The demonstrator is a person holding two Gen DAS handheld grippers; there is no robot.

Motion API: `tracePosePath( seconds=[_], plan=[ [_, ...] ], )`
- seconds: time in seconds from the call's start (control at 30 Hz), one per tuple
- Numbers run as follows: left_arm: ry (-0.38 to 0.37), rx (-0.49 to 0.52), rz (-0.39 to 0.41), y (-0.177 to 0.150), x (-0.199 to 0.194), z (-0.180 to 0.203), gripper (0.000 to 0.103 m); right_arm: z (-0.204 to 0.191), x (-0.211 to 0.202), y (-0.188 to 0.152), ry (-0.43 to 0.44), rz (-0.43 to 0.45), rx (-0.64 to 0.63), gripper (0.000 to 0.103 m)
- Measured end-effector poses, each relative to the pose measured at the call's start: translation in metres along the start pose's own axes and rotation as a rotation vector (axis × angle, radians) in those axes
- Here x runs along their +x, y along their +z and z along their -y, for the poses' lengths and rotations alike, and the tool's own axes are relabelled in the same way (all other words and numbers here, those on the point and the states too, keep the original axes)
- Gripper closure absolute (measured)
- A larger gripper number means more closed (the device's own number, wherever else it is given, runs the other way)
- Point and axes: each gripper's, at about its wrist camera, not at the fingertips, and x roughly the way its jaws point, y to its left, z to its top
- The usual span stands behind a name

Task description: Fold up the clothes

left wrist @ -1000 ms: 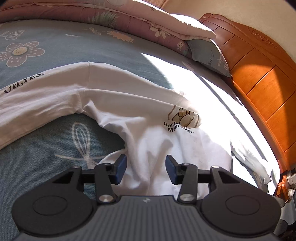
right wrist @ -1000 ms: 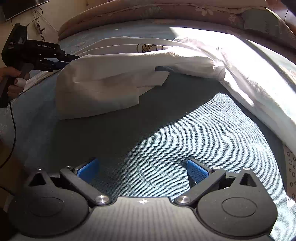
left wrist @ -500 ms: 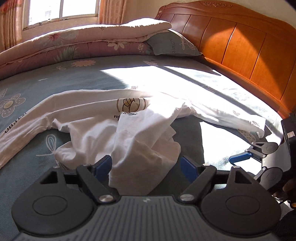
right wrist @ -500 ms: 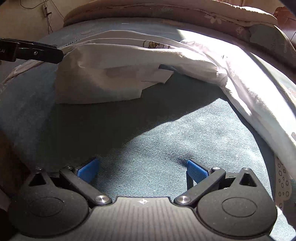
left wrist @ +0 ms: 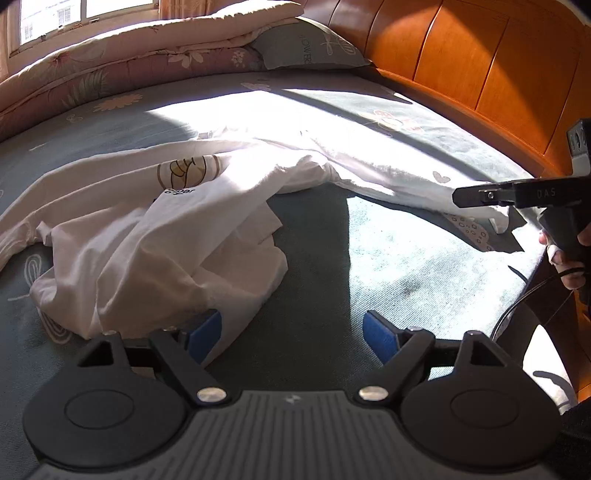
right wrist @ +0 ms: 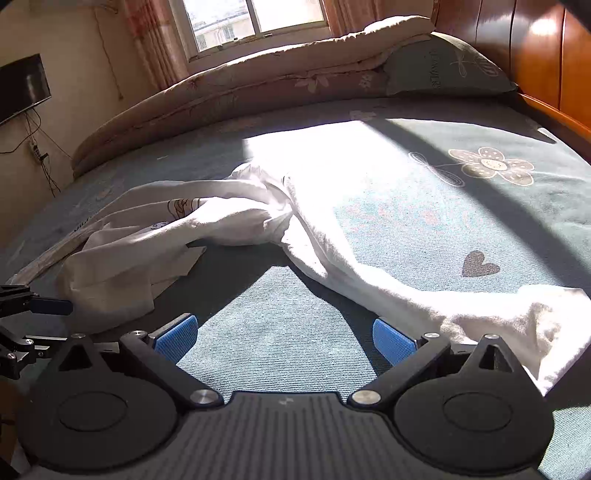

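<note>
A white shirt (left wrist: 159, 236) with a printed logo lies crumpled on the blue-green bedsheet (left wrist: 388, 266). My left gripper (left wrist: 291, 336) is open and low over the sheet. The shirt's near hem touches its left pad (left wrist: 205, 332), and nothing sits between the fingers. In the right wrist view the shirt (right wrist: 229, 221) is bunched at the centre left. One long part of it (right wrist: 424, 299) trails to the right, ending beside the right pad (right wrist: 393, 341). My right gripper (right wrist: 284, 339) is open over bare sheet. A hand holds it at the right edge of the left wrist view (left wrist: 480, 194).
A folded floral quilt (right wrist: 280, 74) and a pillow (right wrist: 443, 70) lie along the far side of the bed. The wooden headboard (left wrist: 480, 66) runs along the right. A window (right wrist: 251, 22) is behind, and a wall screen (right wrist: 22, 85) with cables is at the left.
My left gripper opened wider, let the shirt go and drew back to the right, so the cloth now lies at its left finger. My right gripper swung right toward the trailing end.
</note>
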Motion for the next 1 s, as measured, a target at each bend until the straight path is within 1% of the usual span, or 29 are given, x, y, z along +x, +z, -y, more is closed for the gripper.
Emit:
tracePosePath(
  seconds=[0.13, 0.2, 0.27, 0.33, 0.37, 0.47, 0.53, 0.6, 0.63, 0.77, 0.83, 0.9, 1.0],
  plan=[
    [-0.026, -0.017, -0.036, 0.003, 0.017, 0.004, 0.019, 0.031, -0.002, 0.015, 0.007, 0.047, 0.069, 0.0],
    [-0.026, -0.045, -0.068, 0.002, 0.027, 0.003, 0.019, 0.045, 0.003, 0.027, 0.054, 0.067, 0.107, 0.0],
    [-0.016, -0.07, -0.102, 0.0, 0.036, 0.001, 0.019, 0.054, 0.017, 0.041, 0.122, 0.064, 0.134, 0.0],
    [0.022, -0.077, -0.131, -0.003, 0.041, -0.001, 0.019, 0.059, 0.036, 0.057, 0.163, 0.045, 0.149, 0.0],
    [0.032, -0.074, -0.131, -0.003, 0.04, -0.001, 0.019, 0.059, 0.047, 0.065, 0.185, 0.036, 0.15, 0.0],
    [0.024, -0.1, -0.139, -0.001, 0.033, -0.01, 0.019, 0.053, 0.08, 0.089, 0.251, 0.025, 0.151, 0.0],
    [0.041, -0.116, -0.145, -0.003, 0.029, -0.017, 0.019, 0.047, 0.105, 0.106, 0.281, 0.015, 0.148, 0.0],
    [0.057, -0.132, -0.146, -0.006, 0.026, -0.023, 0.019, 0.04, 0.134, 0.12, 0.284, -0.007, 0.142, 0.0],
    [0.053, -0.145, -0.14, -0.007, 0.023, -0.026, 0.019, 0.037, 0.149, 0.125, 0.283, -0.026, 0.141, 0.0],
    [0.055, -0.169, -0.13, -0.013, 0.012, -0.033, 0.019, 0.027, 0.205, 0.136, 0.269, -0.109, 0.137, 0.0],
    [0.06, -0.176, -0.126, -0.018, 0.007, -0.036, 0.019, 0.017, 0.214, 0.137, 0.281, -0.106, 0.124, 0.0],
    [0.046, -0.192, -0.111, -0.023, 0.001, -0.043, 0.019, 0.003, 0.211, 0.138, 0.319, -0.086, 0.099, 0.0],
    [0.019, -0.223, -0.085, -0.029, -0.002, -0.05, 0.015, -0.02, 0.204, 0.137, 0.386, -0.052, 0.057, 0.0]
  ],
)
